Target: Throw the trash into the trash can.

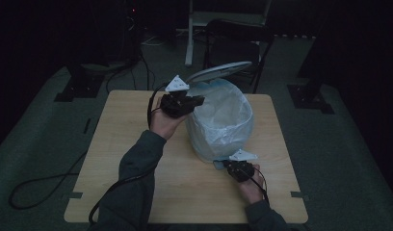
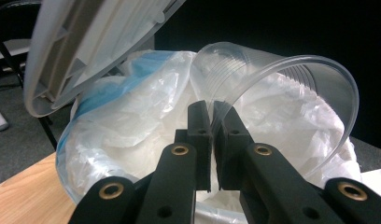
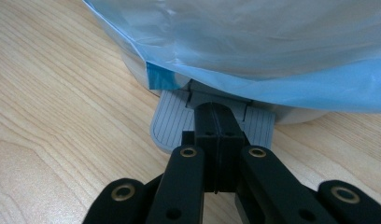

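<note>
- L gripper (image 2: pixel 211 109): fingers (image 2: pixel 198 122) pinch the wall of the clear cup (image 2: pixel 272 88) near its rim. The cup lies tipped on its side, just above the open bin (image 1: pixel 218 120) w/ its white liner (image 2: pixel 132 116). Keep that pinch firm, since thin plastic may flex and slip.
- R gripper (image 3: pixel 215 122): fingers pressed together w/ nothing between them, tips bearing down on the grey pedal (image 3: pixel 172 123) at the bin's foot. The lid (image 1: pixel 218 72) stands raised above the far rim. Keep steady pressure on the pedal, or the lid will likely drop on the cup.
- Carry the cup further in over the middle of the opening before you let go. At the near rim it could catch the liner's edge and roll back out onto the desk (image 1: pixel 132 115).
- Watch clearance under the lid; in the left gripper view its underside hangs close above the cup's path.
- Lower a bit, then spread the L fingers and let the cup fall clear. Don't shake it off.
- Pull L out before easing R off the pedal.
- Push straight down w/ R so the light bin doesn't skid on the desk.
</note>
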Available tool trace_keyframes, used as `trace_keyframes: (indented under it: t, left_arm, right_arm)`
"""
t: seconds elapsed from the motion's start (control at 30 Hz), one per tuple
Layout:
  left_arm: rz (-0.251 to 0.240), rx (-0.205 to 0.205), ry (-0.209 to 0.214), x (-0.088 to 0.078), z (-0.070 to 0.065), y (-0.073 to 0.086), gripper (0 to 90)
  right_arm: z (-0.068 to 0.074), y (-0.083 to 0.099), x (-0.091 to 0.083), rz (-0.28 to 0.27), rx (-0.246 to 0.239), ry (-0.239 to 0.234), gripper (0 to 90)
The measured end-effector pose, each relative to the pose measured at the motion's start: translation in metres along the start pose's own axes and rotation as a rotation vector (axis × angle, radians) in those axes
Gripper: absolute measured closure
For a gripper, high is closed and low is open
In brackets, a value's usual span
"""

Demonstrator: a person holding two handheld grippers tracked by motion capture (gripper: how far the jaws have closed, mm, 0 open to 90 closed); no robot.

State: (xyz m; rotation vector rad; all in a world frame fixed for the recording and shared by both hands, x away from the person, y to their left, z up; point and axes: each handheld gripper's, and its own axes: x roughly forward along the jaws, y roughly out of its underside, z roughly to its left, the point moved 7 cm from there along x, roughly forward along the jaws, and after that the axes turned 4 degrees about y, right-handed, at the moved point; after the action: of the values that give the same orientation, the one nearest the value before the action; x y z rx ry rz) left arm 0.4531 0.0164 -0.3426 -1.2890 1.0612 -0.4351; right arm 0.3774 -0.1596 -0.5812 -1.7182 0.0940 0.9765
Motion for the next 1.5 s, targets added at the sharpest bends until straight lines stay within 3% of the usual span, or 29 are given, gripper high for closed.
trace_keyframes:
  t: [0.63,0.77,0.9,1.23,1.5]
  left_arm:
    - [0.001,-0.007,0.013,0.003,-0.003,-0.002,86.3]
    - [0.001,-0.011,0.044,0.003,-0.004,0.0,69.2]
    - [-0.016,-0.015,0.055,-0.002,-0.005,-0.002,64.6]
    - [-0.037,-0.001,0.032,-0.014,-0.003,-0.003,63.3]
    - [-0.042,-0.015,0.012,-0.025,0.006,0.004,62.4]
  right_arm:
    - [0.0,0.0,0.0,0.0,0.0,0.0,90.0]
    - [0.0,0.0,0.0,0.0,0.0,0.0,90.0]
    - [0.0,0.0,0.0,0.0,0.001,0.0,90.0]
    - [0.0,0.0,0.0,0.0,-0.001,0.0,90.0]
    - [0.0,0.0,0.0,0.0,0.0,0.0,90.0]
